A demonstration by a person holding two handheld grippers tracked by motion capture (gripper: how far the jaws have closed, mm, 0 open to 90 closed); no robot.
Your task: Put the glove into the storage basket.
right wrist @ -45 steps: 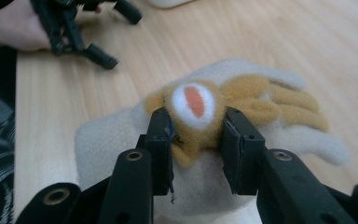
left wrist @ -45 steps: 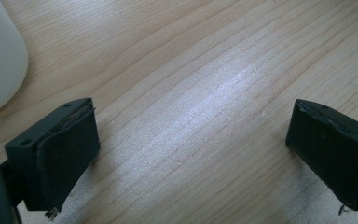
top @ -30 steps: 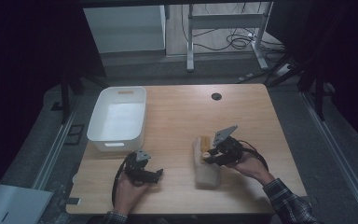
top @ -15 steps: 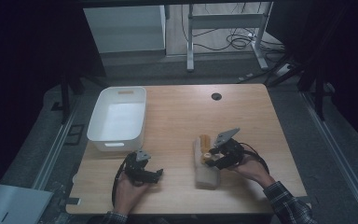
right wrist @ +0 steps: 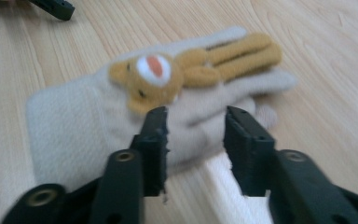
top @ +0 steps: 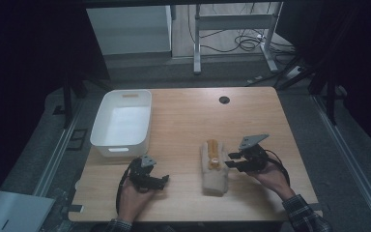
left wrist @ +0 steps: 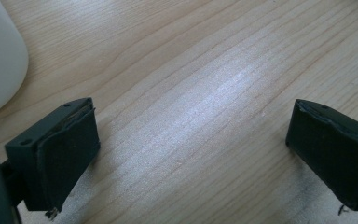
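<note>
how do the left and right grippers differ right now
The left gripper has its jaws spread wide; the right gripper has its jaws much closer together, still with a gap. The left gripper is over bare table near the white bin; the right gripper's tips are at the edge of the glove. Both are black, hand-held and holding nothing.

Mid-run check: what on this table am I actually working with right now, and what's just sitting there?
In play, likely:
beige glove with bear patch
right claw, open at its edge
white bin, possible destination

Idle:
left claw, open over bare wood
table's cable hole
</note>
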